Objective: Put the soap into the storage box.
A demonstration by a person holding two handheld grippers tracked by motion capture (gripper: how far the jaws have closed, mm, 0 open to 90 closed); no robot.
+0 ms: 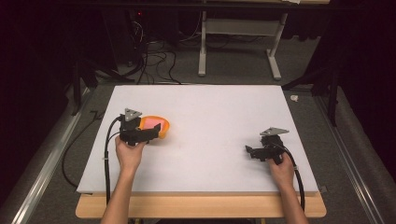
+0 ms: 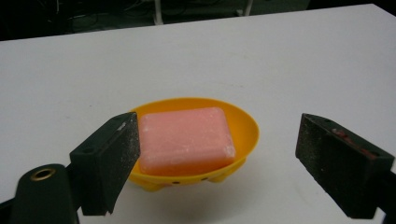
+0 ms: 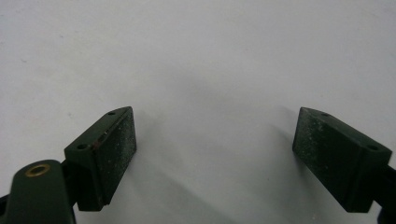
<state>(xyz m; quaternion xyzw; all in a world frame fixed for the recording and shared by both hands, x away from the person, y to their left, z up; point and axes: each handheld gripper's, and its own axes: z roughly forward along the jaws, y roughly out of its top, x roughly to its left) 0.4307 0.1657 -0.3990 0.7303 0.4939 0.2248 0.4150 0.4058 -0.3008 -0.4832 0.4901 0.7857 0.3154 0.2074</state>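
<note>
The left gripper (image 1: 150,134) sits at the left side of the white table (image 1: 219,112), jaws spread wide and holding nothing, just short of the orange soap dish (image 2: 245,128). In the left gripper view one pad (image 2: 119,158) overlaps the dish's near-left rim; whether it touches cannot be told.

Probable step — grasping the dish or the soap. For a sound grip, centre the target between the jaws, then close squarely on opposite sides.

The pink soap bar (image 2: 186,138) lies flat in the dish — rectangular, rounded corners, whitish scuffing at its edges. The dish is shallow and oval, with small holes and feet.

The right gripper (image 1: 253,151) rests well apart at the right, jaws spread over bare table.
</note>
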